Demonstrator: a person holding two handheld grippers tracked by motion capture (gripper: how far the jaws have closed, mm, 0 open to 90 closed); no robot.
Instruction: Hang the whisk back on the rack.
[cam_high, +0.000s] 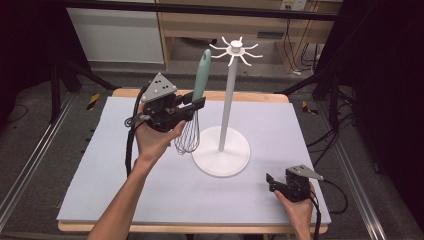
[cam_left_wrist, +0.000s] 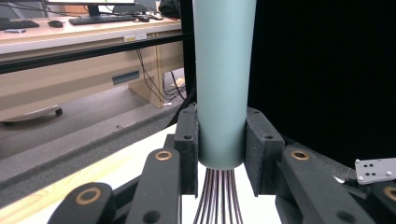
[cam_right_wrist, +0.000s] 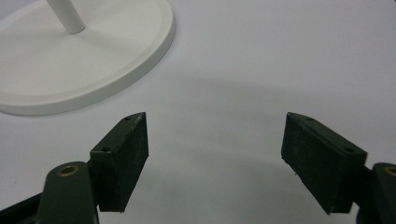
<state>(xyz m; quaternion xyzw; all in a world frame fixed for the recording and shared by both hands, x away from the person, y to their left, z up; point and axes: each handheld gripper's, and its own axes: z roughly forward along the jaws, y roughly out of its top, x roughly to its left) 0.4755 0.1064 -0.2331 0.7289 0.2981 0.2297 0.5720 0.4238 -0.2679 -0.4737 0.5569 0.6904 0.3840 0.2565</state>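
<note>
Left claw (cam_high: 196, 104) is clamping the whisk (cam_high: 195, 107) upright, handle end up, presumably for a hook on the stand (cam_high: 227, 107) at frame center. Right claw (cam_right_wrist: 215, 158) is resting apart at lower right (idle) on the worktop (cam_high: 125, 185).

- White hook stand (cam_high: 221, 152) on the lavender table mat (cam_high: 125, 175): round base, thin upright pole, curved hooks around its top
- Wooden desk (cam_left_wrist: 70, 35) beyond the table, bearing a keyboard (cam_left_wrist: 100, 19) and mouse (cam_left_wrist: 55, 23)
- Cables (cam_high: 295, 55) on the grey floor
</note>
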